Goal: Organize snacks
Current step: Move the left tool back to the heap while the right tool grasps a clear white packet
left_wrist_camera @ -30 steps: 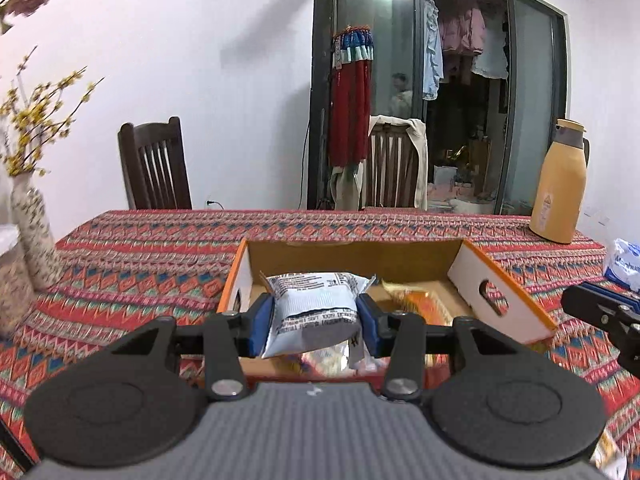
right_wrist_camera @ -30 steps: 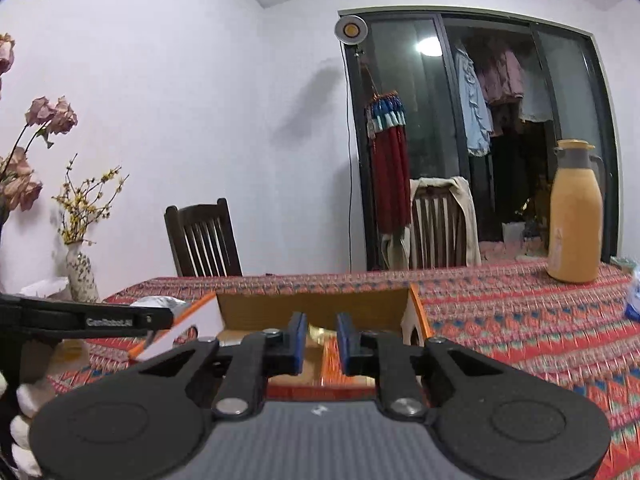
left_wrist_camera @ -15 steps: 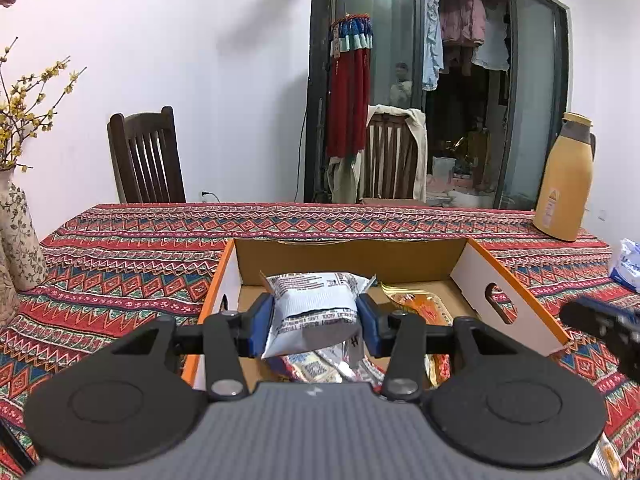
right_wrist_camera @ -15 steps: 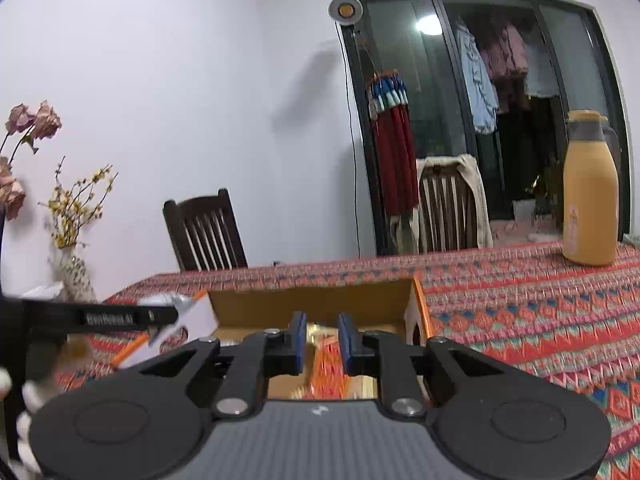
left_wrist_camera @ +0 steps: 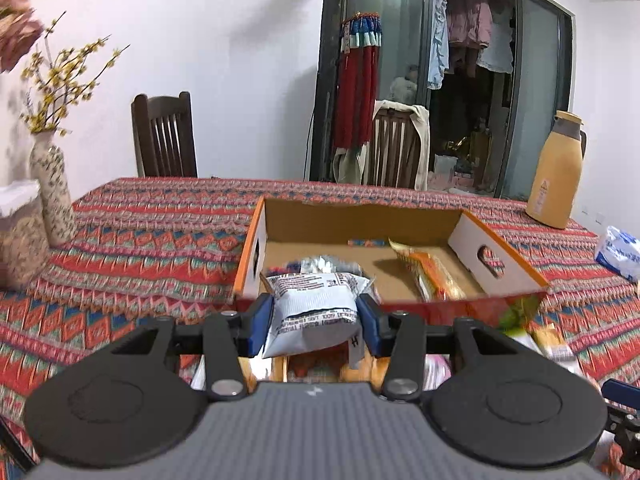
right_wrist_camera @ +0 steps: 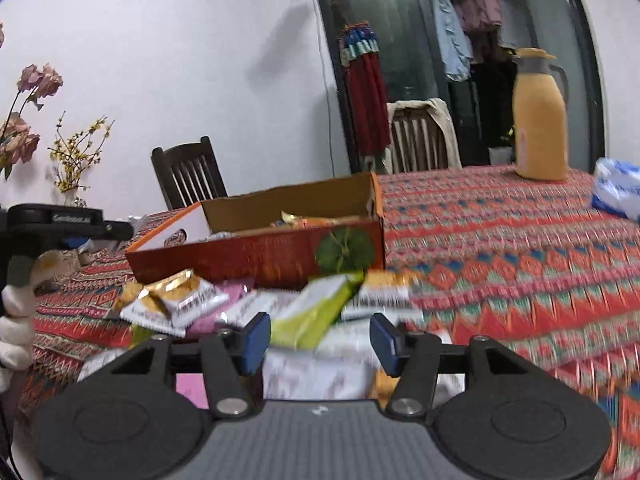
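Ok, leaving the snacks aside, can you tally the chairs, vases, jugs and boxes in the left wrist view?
Chairs: 2
Vase: 1
Jug: 1
Box: 1
Total: 5

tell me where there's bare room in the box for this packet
Bare floor shows in the box along the back wall and in the middle, between the silver packets at its left and the orange packet at its right. In front of the box, the snack pile crowds the cloth.
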`<state>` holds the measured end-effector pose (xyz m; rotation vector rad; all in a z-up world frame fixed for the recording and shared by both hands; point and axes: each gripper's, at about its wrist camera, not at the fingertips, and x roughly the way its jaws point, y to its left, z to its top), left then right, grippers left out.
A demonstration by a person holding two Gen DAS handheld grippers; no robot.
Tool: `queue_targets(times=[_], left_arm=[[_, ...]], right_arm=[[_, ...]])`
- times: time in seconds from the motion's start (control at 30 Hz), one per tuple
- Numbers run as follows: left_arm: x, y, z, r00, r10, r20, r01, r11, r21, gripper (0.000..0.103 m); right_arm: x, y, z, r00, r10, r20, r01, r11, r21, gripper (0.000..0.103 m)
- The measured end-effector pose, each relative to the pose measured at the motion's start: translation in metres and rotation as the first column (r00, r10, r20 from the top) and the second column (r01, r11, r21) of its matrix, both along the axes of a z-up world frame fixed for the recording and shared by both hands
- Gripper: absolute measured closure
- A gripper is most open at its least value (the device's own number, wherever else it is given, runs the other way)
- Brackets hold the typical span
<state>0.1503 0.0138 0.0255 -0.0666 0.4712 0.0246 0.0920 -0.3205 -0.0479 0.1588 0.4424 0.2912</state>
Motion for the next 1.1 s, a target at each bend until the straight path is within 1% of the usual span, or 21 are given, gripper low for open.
queue_targets(times=[0.23, 0.27, 0.3, 0.33, 0.5, 0.6, 0.7, 0.73, 0.83, 0.93, 0.97, 1.03, 1.1], left_arm=[[-0.040, 0.011, -0.022, 0.999, 0.028, -0.031, -0.029, 0.999, -0.024, 0.056], [-0.045, 0.013, -0.024, 0.999, 0.030, -0.035, -0.031, 0.999, -0.026, 0.056], [-0.050, 0.014, -0.026, 0.999, 0.032, -0.038, -0.033, 0.999, -0.027, 0.056], [-0.055, 0.016, -0.028, 0.999, 0.033, -0.039, -0.034, 0.999, -0.027, 0.056], [-0.070, 0.021, -0.032, 0.999, 0.032, -0.044, -0.033, 0.999, -0.030, 0.056], [-0.076, 0.021, -0.033, 0.999, 0.030, -0.045, -0.032, 0.999, -0.034, 0.056], [-0.082, 0.022, -0.034, 0.999, 0.028, -0.045, -0.030, 0.999, -0.038, 0.056], [-0.084, 0.022, -0.034, 0.999, 0.029, -0.044, -0.030, 0.999, -0.039, 0.056], [-0.089, 0.023, -0.034, 0.999, 0.031, -0.041, -0.033, 0.999, -0.039, 0.056], [-0.092, 0.023, -0.031, 0.999, 0.029, -0.033, -0.031, 0.999, -0.043, 0.056], [-0.093, 0.023, -0.031, 0.999, 0.029, -0.030, -0.030, 0.999, -0.043, 0.056], [-0.095, 0.022, -0.030, 0.999, 0.025, -0.026, -0.026, 0.999, -0.041, 0.056], [-0.096, 0.021, -0.030, 0.999, 0.022, -0.024, -0.023, 0.999, -0.040, 0.056]], right_arm=[[-0.024, 0.010, -0.018, 1.000, 0.003, -0.016, -0.004, 1.000, -0.024, 0.047], [-0.027, 0.013, -0.021, 1.000, 0.004, -0.020, -0.004, 1.000, -0.028, 0.045], [-0.029, 0.015, -0.023, 1.000, 0.005, -0.024, -0.006, 0.999, -0.032, 0.040], [-0.032, 0.017, -0.025, 1.000, 0.007, -0.029, -0.008, 0.999, -0.037, 0.038], [-0.049, 0.029, -0.027, 1.000, 0.015, -0.024, -0.016, 0.998, -0.066, 0.035], [-0.051, 0.033, -0.031, 1.000, -0.009, -0.028, 0.006, 0.997, -0.083, 0.029], [-0.051, 0.037, -0.036, 1.000, -0.016, -0.022, 0.014, 0.994, -0.106, 0.027], [-0.050, 0.038, -0.038, 1.000, -0.013, -0.023, 0.010, 0.994, -0.110, 0.027], [-0.056, 0.039, -0.043, 1.000, 0.008, 0.013, -0.006, 0.991, -0.134, 0.027], [-0.067, 0.039, -0.054, 0.996, 0.028, 0.090, -0.013, 0.986, -0.163, 0.027], [-0.069, 0.038, -0.056, 0.994, 0.026, 0.103, -0.009, 0.988, -0.156, 0.027], [-0.071, 0.036, -0.056, 0.994, 0.023, 0.111, -0.006, 0.989, -0.150, 0.029], [-0.073, 0.034, -0.057, 0.992, 0.016, 0.122, 0.002, 0.990, -0.141, 0.035]])
